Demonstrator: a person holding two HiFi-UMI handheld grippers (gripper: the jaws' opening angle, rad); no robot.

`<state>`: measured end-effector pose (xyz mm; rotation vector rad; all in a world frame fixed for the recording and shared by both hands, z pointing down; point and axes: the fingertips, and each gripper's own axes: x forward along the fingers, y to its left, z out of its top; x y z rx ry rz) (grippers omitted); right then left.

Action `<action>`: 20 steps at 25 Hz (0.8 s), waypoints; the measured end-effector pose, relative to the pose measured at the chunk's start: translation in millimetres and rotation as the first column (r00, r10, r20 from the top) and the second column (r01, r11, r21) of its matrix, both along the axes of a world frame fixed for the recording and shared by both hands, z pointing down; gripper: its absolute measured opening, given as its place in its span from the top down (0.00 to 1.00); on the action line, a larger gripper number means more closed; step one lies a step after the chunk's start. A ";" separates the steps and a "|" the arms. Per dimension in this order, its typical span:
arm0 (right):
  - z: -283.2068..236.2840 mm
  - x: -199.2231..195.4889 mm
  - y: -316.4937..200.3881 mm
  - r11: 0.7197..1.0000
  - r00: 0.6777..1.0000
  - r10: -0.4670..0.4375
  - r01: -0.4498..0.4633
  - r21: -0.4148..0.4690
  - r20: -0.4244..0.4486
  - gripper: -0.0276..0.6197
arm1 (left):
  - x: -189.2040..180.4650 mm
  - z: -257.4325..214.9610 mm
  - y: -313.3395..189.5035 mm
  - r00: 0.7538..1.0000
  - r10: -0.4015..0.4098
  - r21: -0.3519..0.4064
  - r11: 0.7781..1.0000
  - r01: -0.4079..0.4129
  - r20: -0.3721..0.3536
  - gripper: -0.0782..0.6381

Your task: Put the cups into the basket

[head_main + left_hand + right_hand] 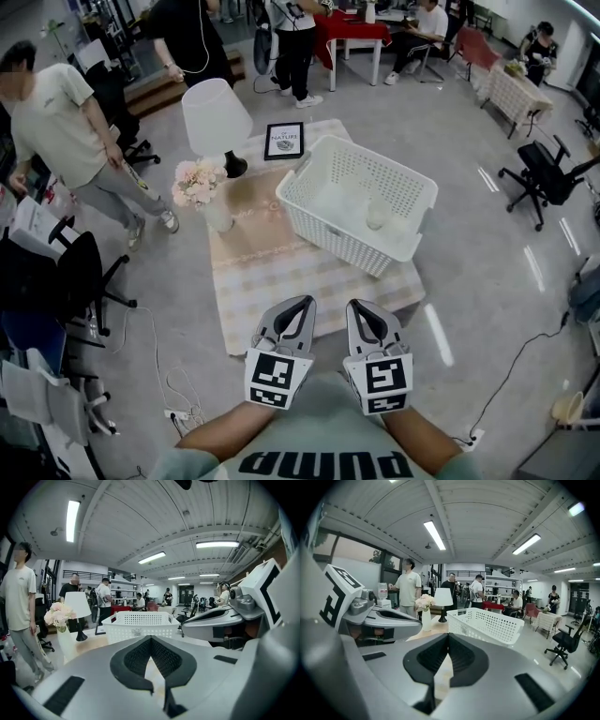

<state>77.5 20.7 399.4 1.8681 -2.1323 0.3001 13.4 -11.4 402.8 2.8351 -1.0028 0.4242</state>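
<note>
On checked worktop (272, 281): white lamp (216, 117) at 11 o'clock, framed picture (284, 141) at 12, just beside the lamp. Vase of pink flowers (199, 185) at 9 o'clock. Black office chair (544, 178) on floor at 3 o'clock, well apart.

Translucent cups (377, 215) inside basket (328, 236) faint, count uncertain.

The basket (328, 234) is a white rectangular plastic container with perforated walls and an open top. It stands upright and turned askew on the checked table (272, 281), occupying the table's 2 o'clock area. One clear cup (377, 215) stands upright on the basket floor, toward 4 o'clock from the basket's centre, near the front wall.
</note>
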 end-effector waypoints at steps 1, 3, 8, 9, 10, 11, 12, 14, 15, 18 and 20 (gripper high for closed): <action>0.9 2.0 3.3 1.000 1.000 -0.009 0.009 0.003 0.002 0.93 | -0.4 1.2 4.5 1.000 -0.014 -0.002 1.000 0.014 0.003 0.89; 3.5 3.7 10.4 1.000 1.000 -0.030 0.030 0.003 0.010 0.93 | -3.1 4.3 12.6 0.999 -0.046 -0.009 0.999 0.046 0.010 0.89; 7.0 0.2 24.1 0.997 0.997 -0.079 0.079 -0.009 0.015 0.93 | -5.8 4.3 25.5 0.996 -0.087 0.011 0.996 0.087 0.020 0.89; 7.2 -0.3 25.9 0.997 0.997 -0.077 0.077 -0.007 0.012 0.93 | -6.3 4.9 27.6 0.996 -0.085 0.016 0.996 0.084 0.023 0.89; 8.0 -1.4 28.5 0.997 0.997 -0.073 0.073 -0.006 0.009 0.94 | -7.8 6.8 30.4 0.996 -0.081 0.015 0.997 0.081 0.026 0.89; 9.5 -2.9 31.5 0.998 0.998 -0.067 0.067 -0.007 0.007 0.94 | -9.6 9.3 33.6 0.997 -0.076 0.011 0.997 0.076 0.030 0.89; 10.8 -4.8 34.0 0.998 0.998 -0.059 0.059 -0.009 0.006 0.94 | -11.4 11.5 36.5 0.997 -0.070 0.006 0.998 0.070 0.033 0.89; 9.6 -9.2 35.2 0.999 0.999 -0.042 0.042 -0.006 0.007 0.94 | -14.5 12.4 39.7 0.998 -0.051 0.005 0.999 0.051 0.039 0.89; 8.2 -11.3 34.5 0.999 0.999 -0.033 0.033 -0.004 0.006 0.94 | -16.2 11.8 40.1 0.998 -0.042 0.007 0.999 0.041 0.041 0.89; 15.5 -17.3 36.2 1.000 1.000 -0.015 0.015 -0.024 0.005 0.94 | -23.5 13.4 39.7 0.999 -0.027 -0.012 1.000 0.028 0.041 0.89; 20.1 -22.4 39.8 0.999 1.000 -0.005 0.005 -0.037 0.004 0.94 | -27.6 13.7 40.6 0.999 -0.019 -0.019 1.000 0.020 0.038 0.89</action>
